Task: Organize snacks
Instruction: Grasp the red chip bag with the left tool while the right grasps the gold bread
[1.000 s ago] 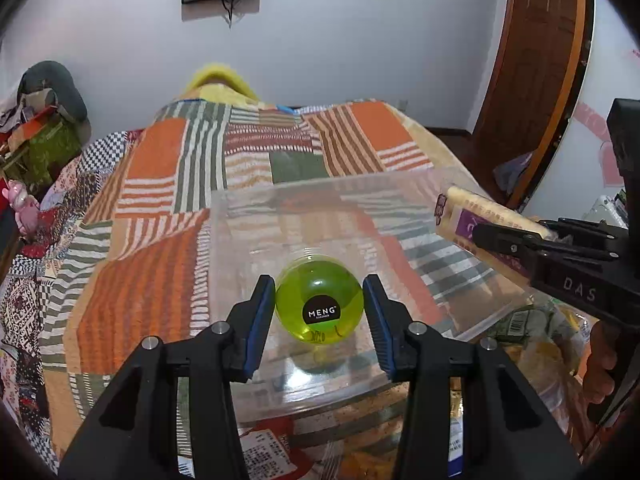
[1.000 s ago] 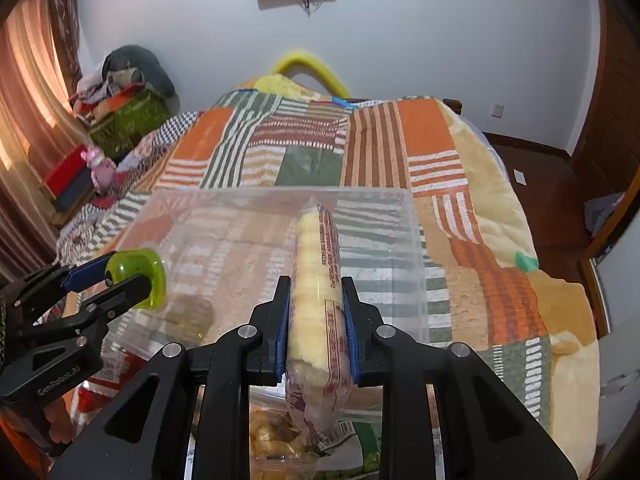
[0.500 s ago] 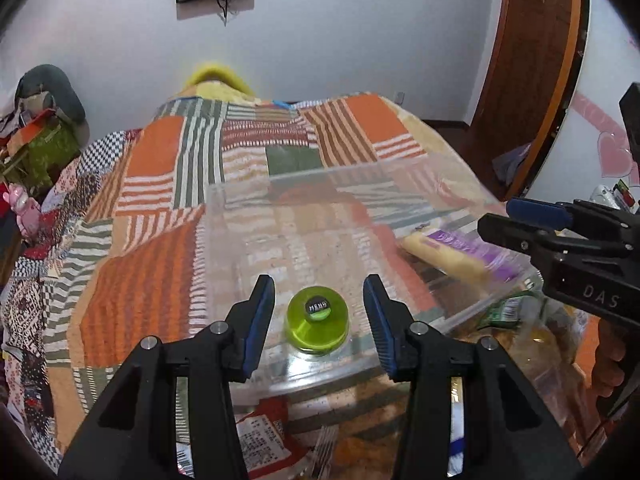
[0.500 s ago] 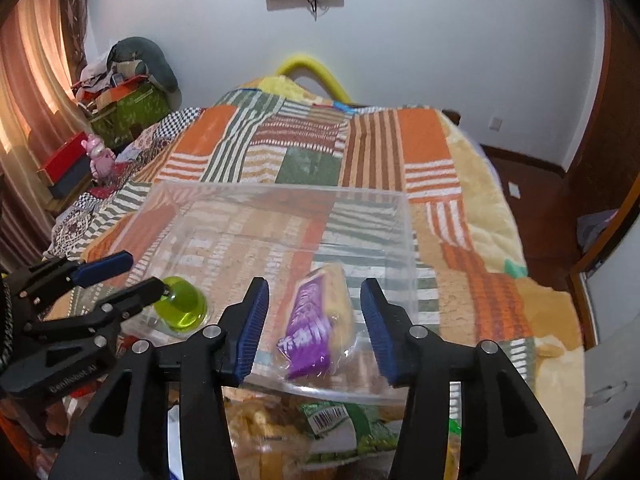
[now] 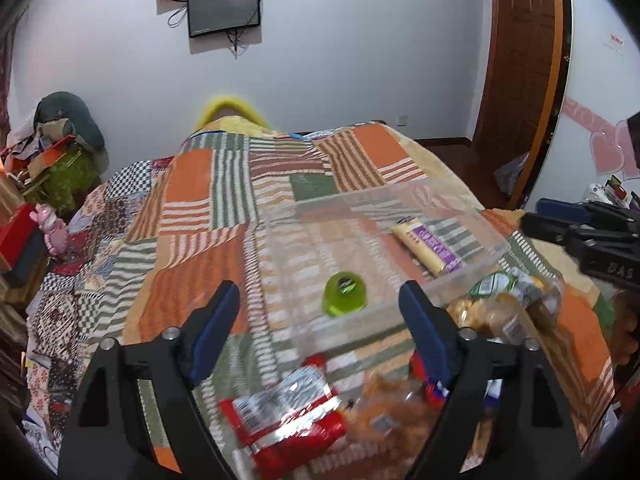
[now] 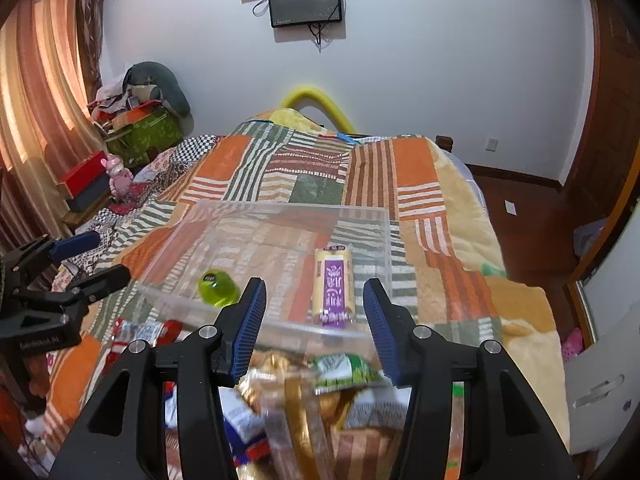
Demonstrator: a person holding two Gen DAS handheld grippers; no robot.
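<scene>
While both hand-held grippers hang empty with jaws wide apart, left hand-held gripper (image 5: 316,316) and right hand-held gripper (image 6: 314,312), the green jelly cup (image 5: 346,289) and purple-labelled bar (image 6: 333,286) lie inside the clear bin (image 5: 494,246) on the bed. The next pick probably suits the loose packets (image 5: 286,416) just before the bin; a wrapper's middle gives the surest grip.

We hold both grippers up and forward. Left gripper (image 5: 320,316): fingers spread wide, blue pads facing each other, nothing between them; its black frame fills 6 o'clock of the left wrist view. Right gripper (image 6: 314,320): fingers also wide apart, holding nothing. In the left view the right gripper sits at 3 o'clock; in the right view the left one sits at 9 o'clock.
</scene>
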